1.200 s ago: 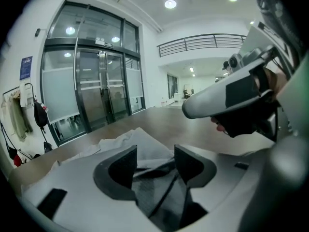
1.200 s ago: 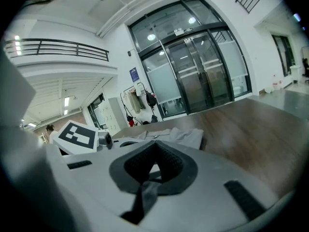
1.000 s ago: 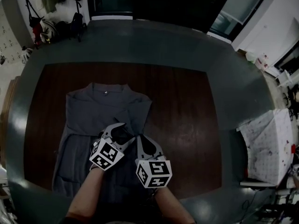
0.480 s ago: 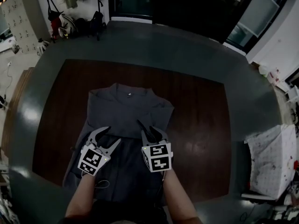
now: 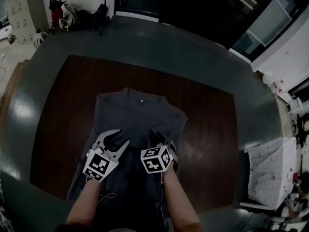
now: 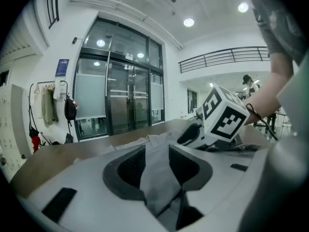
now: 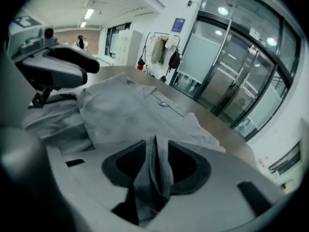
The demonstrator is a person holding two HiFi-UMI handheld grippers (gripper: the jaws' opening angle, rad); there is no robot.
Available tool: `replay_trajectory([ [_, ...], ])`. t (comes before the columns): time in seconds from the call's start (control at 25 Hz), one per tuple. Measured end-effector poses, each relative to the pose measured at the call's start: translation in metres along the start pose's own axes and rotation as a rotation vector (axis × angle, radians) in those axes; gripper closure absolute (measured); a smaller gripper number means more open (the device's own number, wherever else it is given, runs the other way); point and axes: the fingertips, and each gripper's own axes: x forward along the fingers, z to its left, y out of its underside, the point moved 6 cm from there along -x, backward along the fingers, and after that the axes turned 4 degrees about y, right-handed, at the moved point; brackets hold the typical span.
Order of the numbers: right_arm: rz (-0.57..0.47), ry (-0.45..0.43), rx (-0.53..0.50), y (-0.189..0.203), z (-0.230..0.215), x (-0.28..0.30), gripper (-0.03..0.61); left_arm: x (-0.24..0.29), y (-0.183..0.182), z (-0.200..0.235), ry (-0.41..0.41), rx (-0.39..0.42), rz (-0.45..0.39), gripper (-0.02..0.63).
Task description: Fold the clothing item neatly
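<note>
**Shirt fold between opening jaws**

The right gripper (image 7: 153,166) points down at a grey shirt (image 7: 130,105) spread on the table (image 7: 215,121). Its jaws have just been opening, and an upright fold of the shirt stands in the gap between them. The collar (image 7: 164,103) lies toward the table's far edge, and bunched cloth sits at the left. The left gripper (image 7: 89,66) hangs above the shirt's left side. Beyond the far edge stand glass doors (image 7: 231,76), a rack (image 7: 161,47) hung with clothes and bags, and pale lockers (image 7: 123,45).
</note>
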Motion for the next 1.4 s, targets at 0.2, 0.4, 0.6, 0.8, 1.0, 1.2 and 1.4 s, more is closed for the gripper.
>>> replay_trajectory([
  [0.2,0.085,0.021,-0.052,0.006,0.001,0.017,0.46,0.005,0.006,0.008,-0.006,-0.021,-0.013,0.53],
  [0.4,0.129,0.079,-0.046,0.008,-0.007,0.029,0.537,0.01,0.014,0.016,-0.004,-0.053,-0.008,0.535],
  [0.6,0.126,0.095,0.008,0.008,-0.02,0.027,0.575,0.013,0.019,0.019,-0.006,-0.075,0.001,0.535],
  [0.8,0.082,0.15,0.129,0.007,-0.054,0.009,0.575,0.013,0.019,0.021,-0.006,-0.082,0.007,0.535],
  [1.0,0.086,0.145,0.251,0.035,-0.089,0.004,0.574,0.014,0.021,0.018,-0.016,-0.081,0.015,0.535],
  [1.2,0.084,0.156,0.336,0.061,-0.101,0.001,0.528,0.005,0.019,0.013,-0.057,-0.078,0.027,0.535],
  [1.4,0.027,0.172,0.376,0.076,-0.109,-0.013,0.525,-0.009,0.016,0.003,-0.109,-0.063,0.034,0.535],
])
